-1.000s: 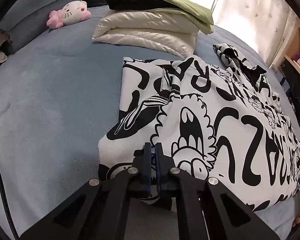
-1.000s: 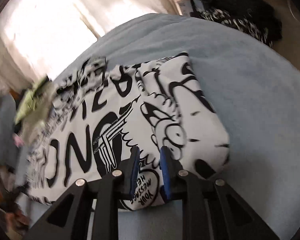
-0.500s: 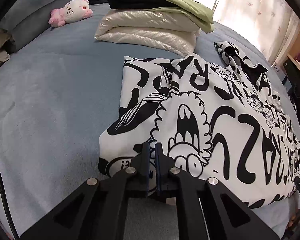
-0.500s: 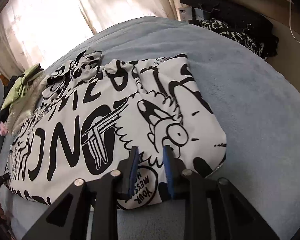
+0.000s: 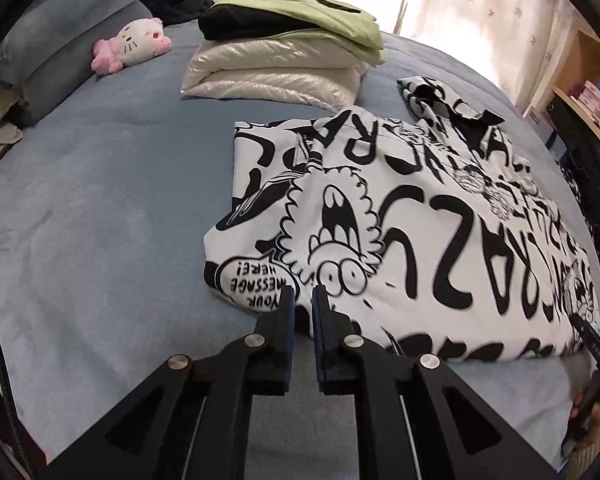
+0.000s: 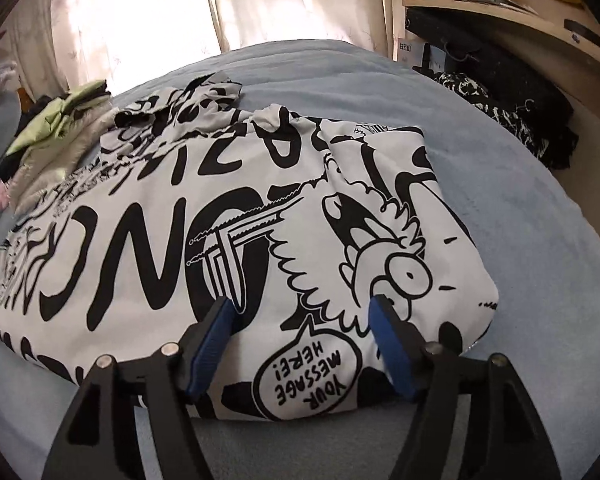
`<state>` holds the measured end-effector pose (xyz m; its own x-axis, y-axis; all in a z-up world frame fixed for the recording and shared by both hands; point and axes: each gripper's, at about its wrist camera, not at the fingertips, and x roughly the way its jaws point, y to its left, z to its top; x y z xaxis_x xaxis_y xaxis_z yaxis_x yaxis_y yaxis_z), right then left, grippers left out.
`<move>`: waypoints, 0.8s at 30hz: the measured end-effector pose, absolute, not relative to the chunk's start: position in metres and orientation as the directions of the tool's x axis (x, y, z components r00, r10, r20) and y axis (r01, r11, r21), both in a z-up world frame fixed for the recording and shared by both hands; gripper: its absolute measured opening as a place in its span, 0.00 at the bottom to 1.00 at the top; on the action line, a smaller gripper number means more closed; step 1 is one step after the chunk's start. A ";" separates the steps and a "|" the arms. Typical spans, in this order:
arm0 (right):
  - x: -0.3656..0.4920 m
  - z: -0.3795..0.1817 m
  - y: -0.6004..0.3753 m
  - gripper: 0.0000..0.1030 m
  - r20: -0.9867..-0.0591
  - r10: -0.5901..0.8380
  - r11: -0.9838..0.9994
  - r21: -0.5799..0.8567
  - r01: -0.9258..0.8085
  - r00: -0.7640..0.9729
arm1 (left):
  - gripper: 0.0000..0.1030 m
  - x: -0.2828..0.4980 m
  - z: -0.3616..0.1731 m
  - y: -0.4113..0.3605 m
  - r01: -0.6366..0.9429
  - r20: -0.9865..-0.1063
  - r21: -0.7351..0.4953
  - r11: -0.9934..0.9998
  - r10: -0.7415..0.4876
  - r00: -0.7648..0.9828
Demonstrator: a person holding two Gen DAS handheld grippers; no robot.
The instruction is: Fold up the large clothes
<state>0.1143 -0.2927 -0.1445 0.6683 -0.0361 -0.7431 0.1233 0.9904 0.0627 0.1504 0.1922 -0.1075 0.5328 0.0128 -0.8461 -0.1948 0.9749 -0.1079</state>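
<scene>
Printed garment (image 5: 400, 216), folded, long axis left-right

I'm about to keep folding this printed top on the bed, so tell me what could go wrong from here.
1. The right tongs are open over the near hem of the printed top; closing there may catch only the upper layer.
2. The left tongs show just a narrow gap at the hem, so they may pinch too little cloth and slip.
3. The far sleeve lies bunched and could get folded in crooked.
</scene>
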 end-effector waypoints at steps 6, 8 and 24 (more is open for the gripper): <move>0.115 -0.144 -0.290 0.68 -0.746 -0.059 0.992 0.033 0.125 0.663 | 0.14 0.137 -0.084 0.183 -0.152 -0.832 -0.094 0.984 0.006 0.555; 0.116 -0.144 -0.288 0.68 -0.751 -0.069 0.992 0.019 0.127 0.657 | 0.15 0.139 -0.073 0.178 -0.124 -0.826 -0.086 0.989 -0.001 0.564; 0.189 -0.080 -0.289 0.68 -0.852 -0.069 0.980 0.038 0.194 0.518 | 0.35 0.275 0.008 0.107 0.162 -0.806 0.025 0.986 -0.076 0.587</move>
